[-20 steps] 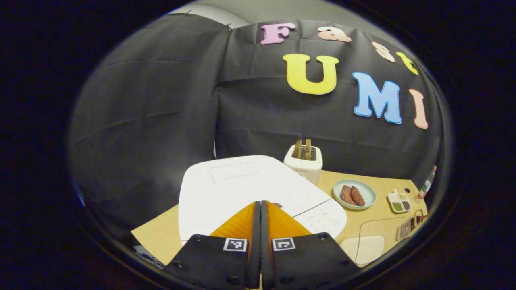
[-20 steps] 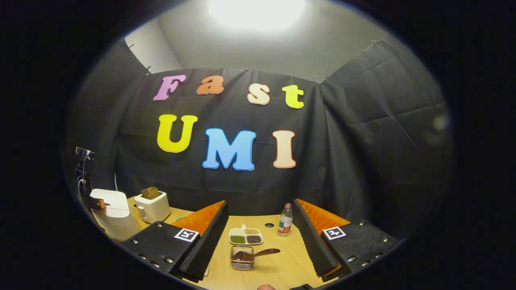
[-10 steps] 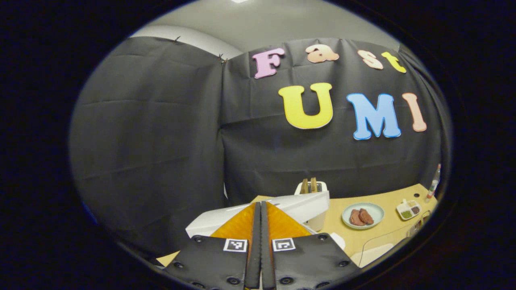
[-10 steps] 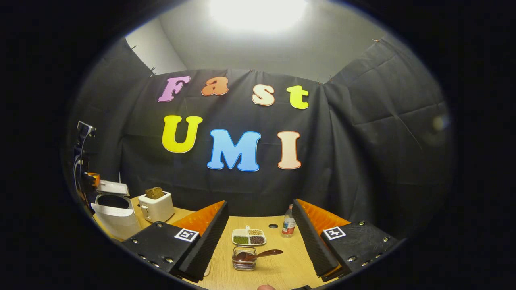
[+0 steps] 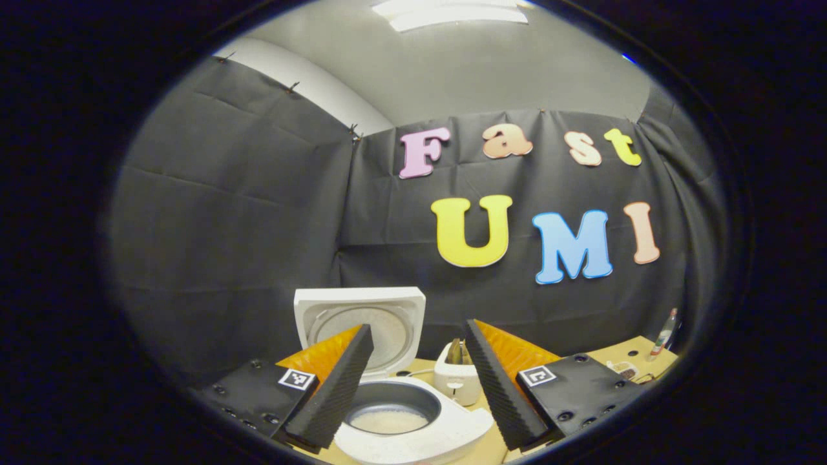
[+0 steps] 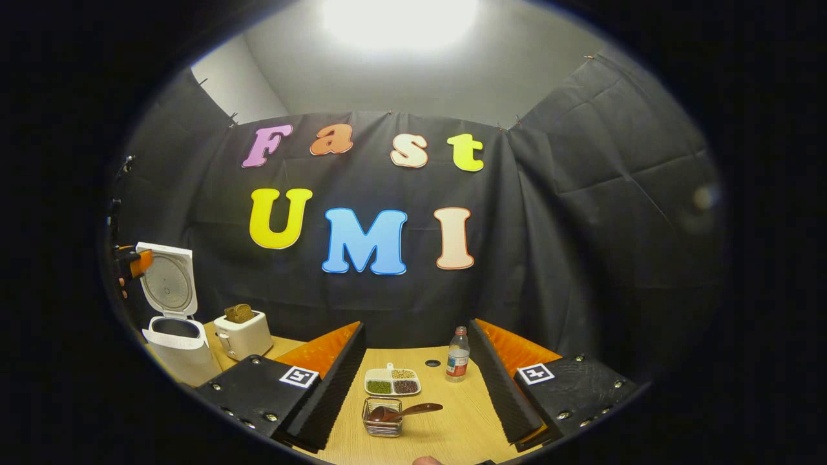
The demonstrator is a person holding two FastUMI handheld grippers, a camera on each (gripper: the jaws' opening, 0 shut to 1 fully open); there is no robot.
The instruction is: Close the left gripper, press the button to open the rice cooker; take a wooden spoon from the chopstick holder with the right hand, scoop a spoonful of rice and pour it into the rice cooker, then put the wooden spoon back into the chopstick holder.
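The white cooker (image 5: 413, 426) is seen lid-up, rice inside; both grippers' jaws are spread apart.

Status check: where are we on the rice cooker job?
Done: the rice cooker is open, its lid upright. In hand: nothing; the left gripper is open above the pot, and the right gripper is open, facing the wooden spoon, which lies in the chopstick holder. Left: grab the spoon, scoop rice, pour, return it.
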